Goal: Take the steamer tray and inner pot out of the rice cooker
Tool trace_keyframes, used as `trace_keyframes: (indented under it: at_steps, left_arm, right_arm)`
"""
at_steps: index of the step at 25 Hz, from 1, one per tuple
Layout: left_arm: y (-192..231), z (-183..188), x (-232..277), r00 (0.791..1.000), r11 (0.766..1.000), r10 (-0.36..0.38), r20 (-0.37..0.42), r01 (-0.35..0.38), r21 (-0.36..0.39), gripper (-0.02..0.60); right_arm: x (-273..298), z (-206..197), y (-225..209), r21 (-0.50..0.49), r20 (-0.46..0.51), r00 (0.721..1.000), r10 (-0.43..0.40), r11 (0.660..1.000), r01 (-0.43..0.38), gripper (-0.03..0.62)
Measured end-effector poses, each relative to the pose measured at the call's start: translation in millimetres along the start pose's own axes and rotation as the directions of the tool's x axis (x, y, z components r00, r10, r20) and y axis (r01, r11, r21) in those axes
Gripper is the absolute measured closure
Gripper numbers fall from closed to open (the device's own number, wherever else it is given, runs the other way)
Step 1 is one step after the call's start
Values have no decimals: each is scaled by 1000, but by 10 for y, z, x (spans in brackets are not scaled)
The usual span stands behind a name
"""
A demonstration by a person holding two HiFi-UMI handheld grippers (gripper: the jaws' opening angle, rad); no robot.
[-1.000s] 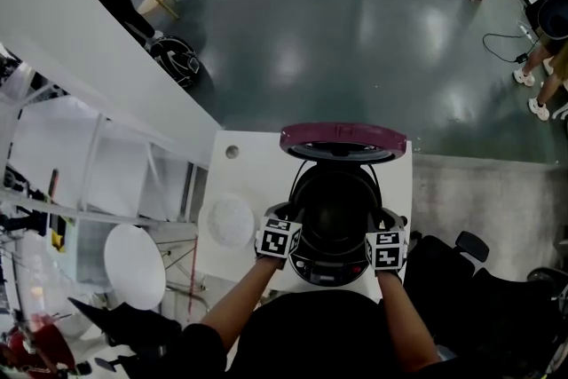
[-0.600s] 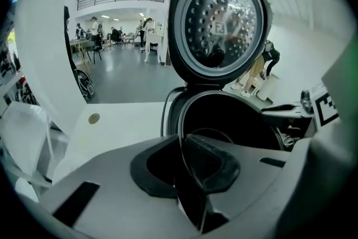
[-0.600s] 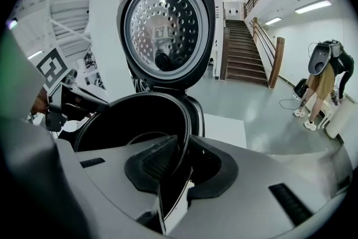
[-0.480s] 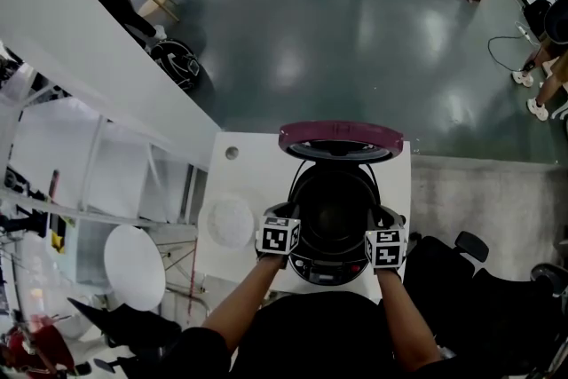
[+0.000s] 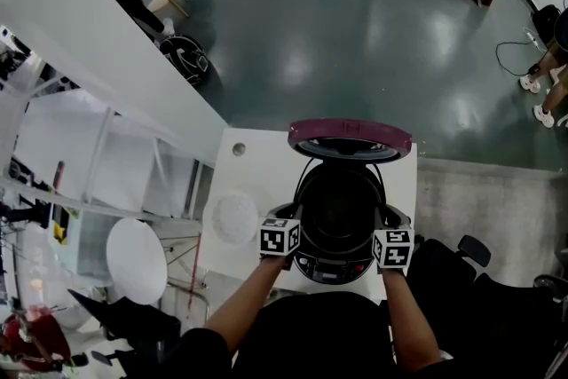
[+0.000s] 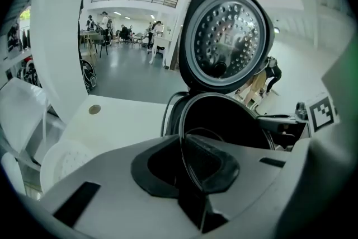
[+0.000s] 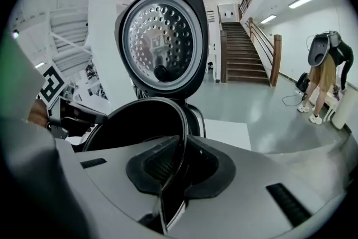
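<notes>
The rice cooker [image 5: 337, 257] stands on the white table with its lid [image 5: 350, 140] raised. The dark inner pot [image 5: 339, 207] sits inside it. My left gripper [image 5: 291, 216] is at the pot's left side and my right gripper [image 5: 384, 217] at its right side. In the left gripper view the jaws [image 6: 187, 168] have just been closing, and the pot's thin rim [image 6: 182, 137] runs between the pads. The right gripper [image 7: 178, 173] has likewise been closing on the rim [image 7: 182, 131]. A white perforated steamer tray [image 5: 231, 219] lies on the table left of the cooker.
The table [image 5: 257, 164] has a small round hole [image 5: 238, 150] near its far left corner. A round white stool top [image 5: 136, 262] stands lower left. A black chair [image 5: 461, 266] is at my right. Stairs [image 7: 240, 53] rise beyond the table.
Both grippers stay at the two sides of the pot. The head view has shifted slightly; nothing else has visibly moved.
</notes>
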State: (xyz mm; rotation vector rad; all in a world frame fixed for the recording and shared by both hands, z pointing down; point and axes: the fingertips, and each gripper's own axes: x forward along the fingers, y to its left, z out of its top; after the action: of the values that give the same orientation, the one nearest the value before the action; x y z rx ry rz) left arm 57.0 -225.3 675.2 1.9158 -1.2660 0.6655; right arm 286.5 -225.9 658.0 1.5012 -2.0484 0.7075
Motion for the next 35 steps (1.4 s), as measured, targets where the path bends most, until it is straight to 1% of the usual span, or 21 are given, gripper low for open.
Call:
trace_keyframes:
  at_steps: [3, 6, 10, 20, 23, 30, 35]
  left_arm:
    - [-25, 41, -51, 1000, 1000, 9, 12, -9, -6, 551]
    - [-50, 70, -111, 1000, 1000, 9, 23, -9, -15, 551]
    - [-73, 93, -201, 999, 998, 14, 44, -11, -57, 554]
    - [-141, 251, -402, 994, 997, 4, 109, 5, -82, 557]
    - [-166, 311, -488, 991, 995, -1, 132, 14, -102, 558]
    - [-245, 498, -756, 980, 989, -19, 198, 48, -143, 561]
    - [-303, 682, -1018, 961, 984, -41, 275, 87, -158, 563]
  right_arm:
    - [-10, 23, -22, 62, 10, 1000, -5, 998, 4, 566]
    - [-37, 57, -26, 93, 23, 1000, -4, 996, 2, 569]
    - [-80, 95, -24, 112, 36, 999, 5, 994, -9, 571]
    - [-254, 252, 0, 168, 88, 996, 12, 985, -27, 572]
    - [-326, 334, 11, 172, 108, 994, 14, 985, -33, 572]
    - [-551, 582, 62, 185, 176, 984, 20, 981, -53, 574]
    - [-771, 838, 138, 158, 240, 971, 16, 986, -56, 574]
